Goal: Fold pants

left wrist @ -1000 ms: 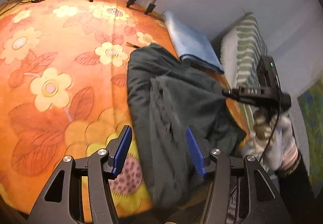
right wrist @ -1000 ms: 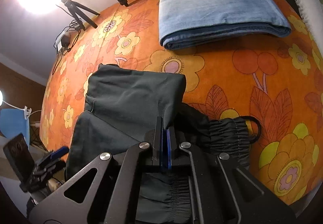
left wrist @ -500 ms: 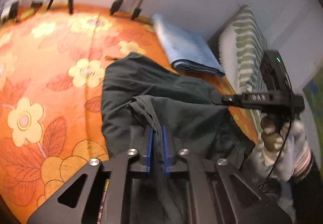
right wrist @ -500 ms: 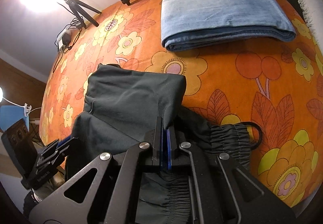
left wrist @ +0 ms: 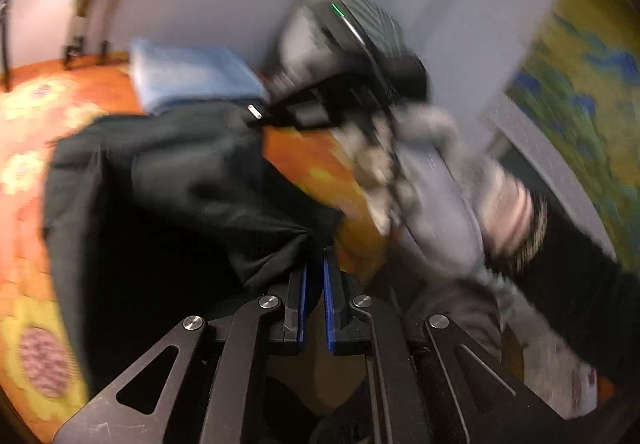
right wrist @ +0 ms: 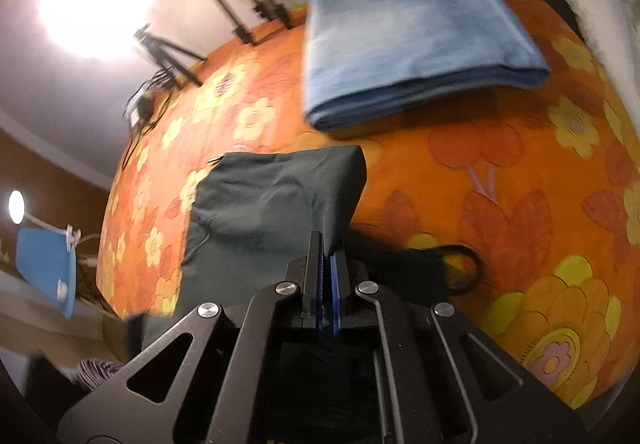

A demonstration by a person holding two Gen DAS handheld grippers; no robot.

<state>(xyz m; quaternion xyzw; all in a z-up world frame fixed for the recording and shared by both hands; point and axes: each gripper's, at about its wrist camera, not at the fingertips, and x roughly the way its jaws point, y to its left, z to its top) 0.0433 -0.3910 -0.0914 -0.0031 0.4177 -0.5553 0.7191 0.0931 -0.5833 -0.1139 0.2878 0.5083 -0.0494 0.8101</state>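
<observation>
The left gripper (left wrist: pixel 313 276), spread a second ago, now pinches the dark pants (left wrist: pixel 168 172) and lifts a fold off the orange cloth (right wrist: pixel 500 184). The right gripper (right wrist: pixel 326 264) stays clamped on fabric; folding looks underway.

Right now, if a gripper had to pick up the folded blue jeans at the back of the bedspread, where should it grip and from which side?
Judging by the right wrist view, grip the folded blue jeans at the thick layered edge facing the dark pants, coming in low from that near side. The stacked layers show there, so one pinch could catch them all. The orange bedspread in front of that edge is bare.
</observation>
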